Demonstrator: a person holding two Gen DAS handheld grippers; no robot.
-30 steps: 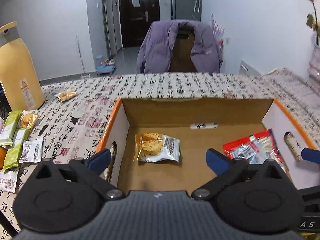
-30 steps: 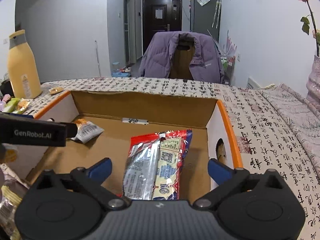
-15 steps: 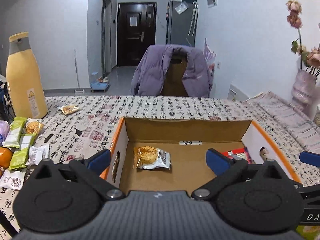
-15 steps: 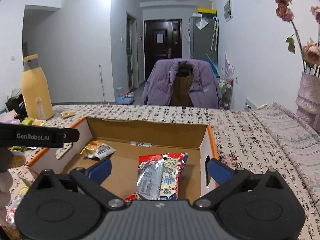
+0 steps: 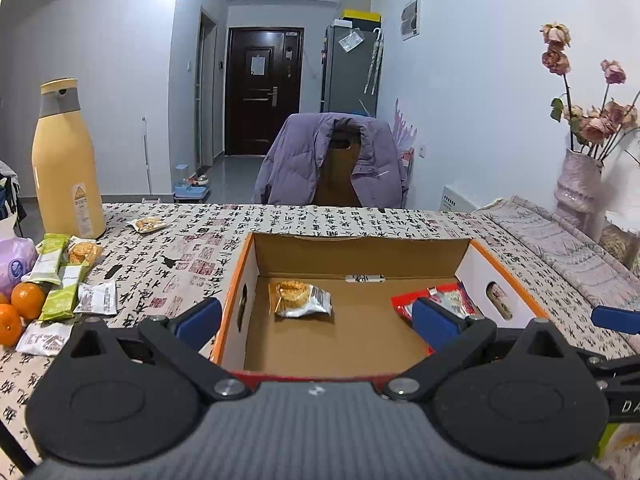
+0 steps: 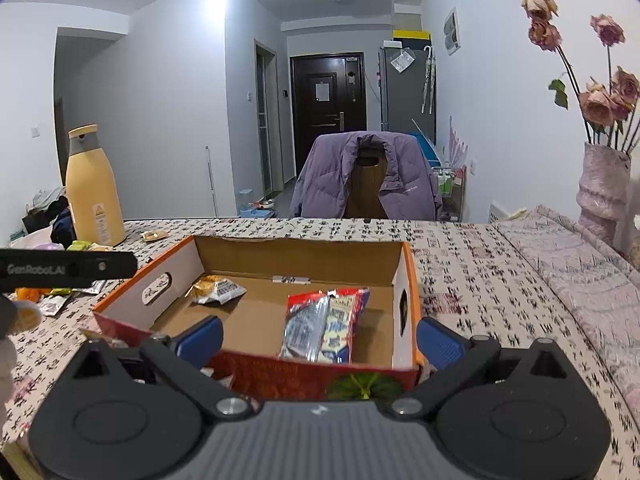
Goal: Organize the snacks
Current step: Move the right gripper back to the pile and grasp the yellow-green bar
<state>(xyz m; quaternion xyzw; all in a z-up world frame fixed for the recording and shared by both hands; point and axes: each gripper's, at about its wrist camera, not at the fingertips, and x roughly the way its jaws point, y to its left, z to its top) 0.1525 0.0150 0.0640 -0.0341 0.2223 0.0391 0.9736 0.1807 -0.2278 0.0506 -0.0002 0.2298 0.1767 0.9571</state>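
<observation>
An open cardboard box with orange rims (image 5: 464, 256) (image 6: 410, 280) sits on the patterned tablecloth. Inside lie a small cracker packet (image 5: 302, 300) (image 6: 216, 290) at the left and a red snack bag (image 5: 440, 300) (image 6: 324, 328) at the right. My left gripper (image 5: 316, 320) is open and empty, held in front of the box's near wall. My right gripper (image 6: 320, 338) is open and empty, also in front of the near wall. Loose snacks lie left of the box: green bars (image 5: 64, 292), white packets (image 5: 98, 298), and a cracker packet (image 5: 148, 224).
A tall yellow bottle (image 5: 66, 164) (image 6: 94, 188) stands at the table's far left. Oranges (image 5: 26, 300) and a purple bag (image 5: 14, 264) lie at the left edge. A vase with dried roses (image 5: 578, 196) (image 6: 602, 192) stands far right. A chair with a purple jacket (image 5: 332, 160) is behind the table.
Both grippers have pulled back and risen away from the box, so the whole box and more of the room show. Both stay open and empty.
</observation>
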